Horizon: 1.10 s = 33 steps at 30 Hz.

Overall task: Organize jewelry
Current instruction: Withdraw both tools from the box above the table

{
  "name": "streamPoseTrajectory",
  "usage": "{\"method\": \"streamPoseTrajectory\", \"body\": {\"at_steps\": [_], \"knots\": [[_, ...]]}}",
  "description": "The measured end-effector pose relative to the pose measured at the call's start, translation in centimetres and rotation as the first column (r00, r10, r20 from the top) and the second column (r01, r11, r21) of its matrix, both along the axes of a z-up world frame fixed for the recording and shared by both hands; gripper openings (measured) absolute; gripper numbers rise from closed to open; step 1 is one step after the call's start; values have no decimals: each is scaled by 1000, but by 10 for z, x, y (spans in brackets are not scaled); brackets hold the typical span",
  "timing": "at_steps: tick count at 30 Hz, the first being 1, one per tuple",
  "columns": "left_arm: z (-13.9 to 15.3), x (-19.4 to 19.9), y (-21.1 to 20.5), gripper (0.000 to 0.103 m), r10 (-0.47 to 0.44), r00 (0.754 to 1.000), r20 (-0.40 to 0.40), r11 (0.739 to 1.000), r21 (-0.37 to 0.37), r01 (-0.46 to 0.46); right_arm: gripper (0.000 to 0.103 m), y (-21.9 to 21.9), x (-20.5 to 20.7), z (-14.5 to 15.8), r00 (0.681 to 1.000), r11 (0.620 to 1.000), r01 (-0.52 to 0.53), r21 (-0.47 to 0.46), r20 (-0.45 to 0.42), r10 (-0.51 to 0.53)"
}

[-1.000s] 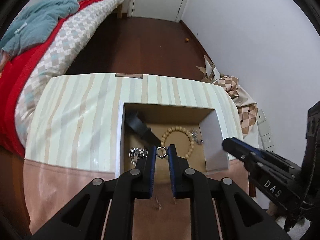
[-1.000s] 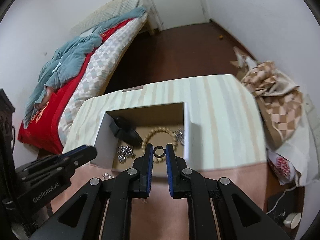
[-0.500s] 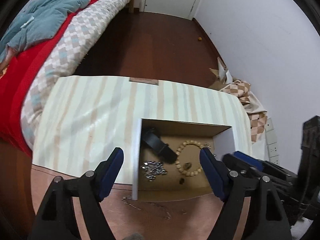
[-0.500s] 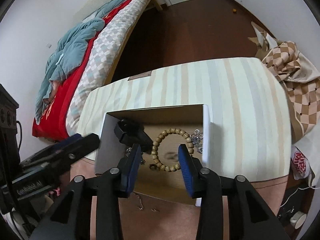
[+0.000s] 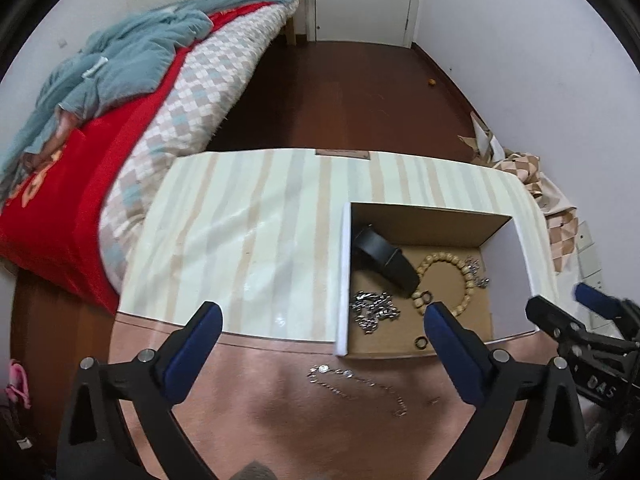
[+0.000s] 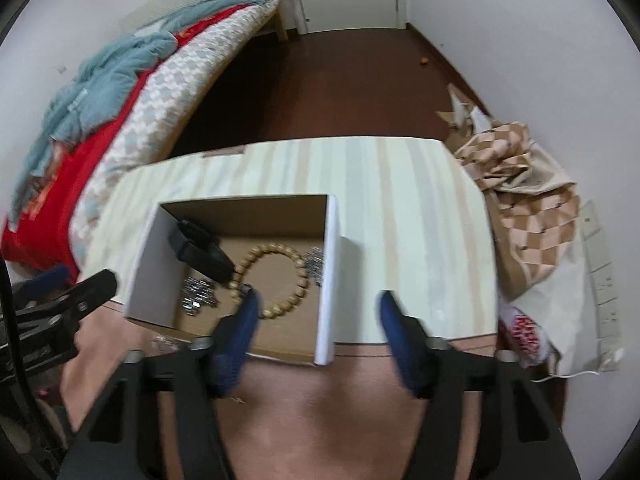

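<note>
An open cardboard box (image 5: 504, 272) is seen at the right of centre in the left wrist view, resting on a striped cloth (image 5: 256, 240) over the table. Inside the box, a wooden bead bracelet (image 5: 460, 280) is laid flat on the floor of the box, with a black strap (image 5: 384, 256) at its upper left, touching it. A cluster of silver chain (image 5: 374, 310) is found at the box's lower left, and two small dark rings (image 5: 421, 343) are noted near the front wall and beside the beads. A thin silver necklace (image 5: 356, 384) is stretched out on the pink surface (image 5: 280, 400) in front of the box, at lower centre.

The left gripper (image 5: 320, 320) is held wide apart and empty, its fingertips (image 5: 208, 320) spread across the lower frame. The right gripper (image 6: 318, 312) is likewise spread wide and empty, straddling the box's right wall (image 6: 330, 280) at lower centre of the right wrist view, which is blurred. A bed (image 5: 120, 120) is recorded at the upper left.
</note>
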<state>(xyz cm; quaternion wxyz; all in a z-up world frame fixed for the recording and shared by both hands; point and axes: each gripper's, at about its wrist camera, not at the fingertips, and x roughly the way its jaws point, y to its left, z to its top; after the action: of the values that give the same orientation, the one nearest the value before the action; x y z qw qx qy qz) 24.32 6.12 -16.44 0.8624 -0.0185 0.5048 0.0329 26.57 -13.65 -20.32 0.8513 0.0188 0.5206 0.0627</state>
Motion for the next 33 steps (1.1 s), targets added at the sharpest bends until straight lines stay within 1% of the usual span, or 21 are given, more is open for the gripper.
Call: {"method": "streamPoseTrajectory", "body": {"at_steps": [1, 2, 5, 8, 14, 18, 21, 27, 33], "knots": [[1, -3, 0, 103, 2, 1000, 6, 1000, 11, -2, 94, 1, -2, 0, 1000, 1000, 2, -8, -1, -2], [2, -6, 0, 103, 3, 1000, 11, 1000, 14, -3, 96, 2, -5, 0, 1000, 1000, 4, -20, -1, -4], [7, -13, 1, 103, 7, 1000, 22, 1000, 13, -7, 96, 6, -14, 4, 1000, 998, 14, -66, 19, -13], [15, -23, 1, 103, 9, 999, 41, 1000, 20, -10, 100, 9, -23, 12, 999, 996, 21, -84, 39, -18], [35, -45, 2, 103, 14, 996, 87, 999, 38, -17, 100, 10, -44, 36, 996, 995, 40, -94, 85, -32], [55, -65, 1, 103, 20, 990, 141, 998, 54, -27, 100, 11, -61, 53, 993, 995, 48, -93, 116, -37], [67, -77, 2, 103, 23, 985, 168, 998, 46, -31, 100, 9, -75, 68, 988, 994, 60, -93, 144, -47], [82, -95, 2, 103, 22, 980, 195, 999, 29, -28, 100, 7, -100, 95, 978, 992, 81, -97, 199, -60], [92, -105, 1, 103, 24, 975, 220, 999, 22, -29, 100, 6, -115, 112, 970, 991, 95, -90, 232, -72]]}}
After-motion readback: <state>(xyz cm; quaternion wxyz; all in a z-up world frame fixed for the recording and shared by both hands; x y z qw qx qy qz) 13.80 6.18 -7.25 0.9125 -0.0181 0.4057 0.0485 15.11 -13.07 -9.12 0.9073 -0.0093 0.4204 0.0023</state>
